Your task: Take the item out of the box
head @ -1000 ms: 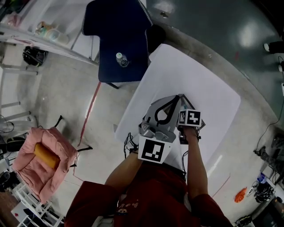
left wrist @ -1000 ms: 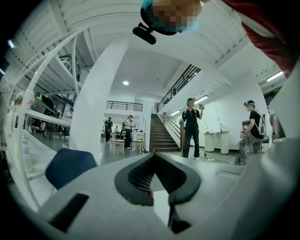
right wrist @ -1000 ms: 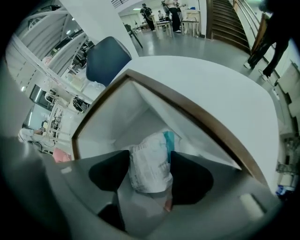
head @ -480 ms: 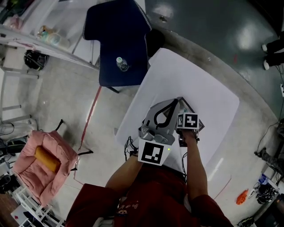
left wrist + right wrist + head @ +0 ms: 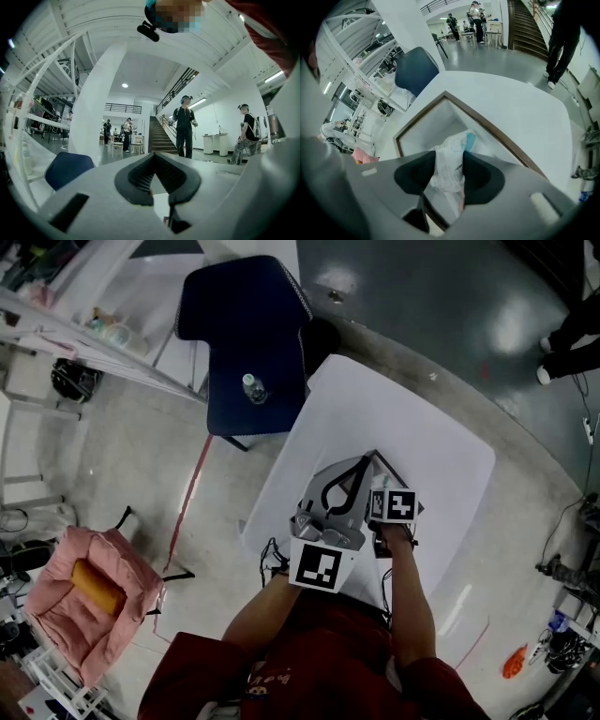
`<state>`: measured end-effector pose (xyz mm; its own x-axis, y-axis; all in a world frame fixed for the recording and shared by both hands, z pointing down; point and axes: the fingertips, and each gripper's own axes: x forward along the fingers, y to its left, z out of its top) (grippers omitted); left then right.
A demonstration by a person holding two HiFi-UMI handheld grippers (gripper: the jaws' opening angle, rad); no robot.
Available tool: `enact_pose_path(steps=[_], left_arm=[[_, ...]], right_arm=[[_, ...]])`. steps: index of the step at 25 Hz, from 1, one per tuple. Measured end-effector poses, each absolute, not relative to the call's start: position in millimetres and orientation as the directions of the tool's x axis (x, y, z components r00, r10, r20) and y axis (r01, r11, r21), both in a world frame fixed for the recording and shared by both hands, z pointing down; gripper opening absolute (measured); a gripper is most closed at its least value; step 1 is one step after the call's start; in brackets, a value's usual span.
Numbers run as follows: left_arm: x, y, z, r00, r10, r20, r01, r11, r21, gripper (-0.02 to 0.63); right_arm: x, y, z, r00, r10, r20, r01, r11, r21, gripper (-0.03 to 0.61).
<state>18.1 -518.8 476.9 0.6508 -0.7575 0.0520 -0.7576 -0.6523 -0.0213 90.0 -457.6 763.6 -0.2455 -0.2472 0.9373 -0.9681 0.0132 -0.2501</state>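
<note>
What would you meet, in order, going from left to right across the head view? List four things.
pink cushion → blue chair → right claw, whose jaws have just been closing on a white packet → small orange object

The table is white w/ rounded corners and stands on a grey concrete floor. Only one thing lies directly on the top: a box, open upward, white inside, w/ a thin brown rim. It sits nearer the person's side, one corner pointing twd the far side. On the floor, a dark blue chair stands just beside the table's far corner, and a pink seat is well apart.
</note>
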Motion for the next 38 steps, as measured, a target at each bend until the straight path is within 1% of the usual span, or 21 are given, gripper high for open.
enact_pose_path(steps=[10, 15, 21, 30, 38], left_arm=[[25, -479, 455, 0.642, -0.767, 0.017, -0.766, -0.642, -0.049, 0.002], [25, -462, 440, 0.623, -0.782, -0.013, -0.781, -0.621, -0.070, 0.002], [31, -441, 424, 0.602, -0.797, -0.046, -0.797, -0.596, -0.095, 0.002], [49, -418, 401, 0.571, -0.813, -0.110, -0.820, -0.570, -0.047, 0.002], [64, -384, 380, 0.554, -0.820, -0.147, -0.830, -0.558, -0.016, 0.002]], right_arm=[[91, -452, 716, -0.275, -0.411, 0.869, -0.956, 0.024, -0.291, 0.178], [91, -447, 683, -0.316, -0.501, 0.806, -0.936, 0.027, -0.350, 0.178], [100, -433, 650, -0.322, -0.589, 0.741, -0.929, 0.044, -0.369, 0.176], [125, -418, 584, -0.318, -0.721, 0.615, -0.921, 0.081, -0.382, 0.176], [150, -390, 533, -0.285, -0.807, 0.517, -0.933, 0.109, -0.344, 0.178]])
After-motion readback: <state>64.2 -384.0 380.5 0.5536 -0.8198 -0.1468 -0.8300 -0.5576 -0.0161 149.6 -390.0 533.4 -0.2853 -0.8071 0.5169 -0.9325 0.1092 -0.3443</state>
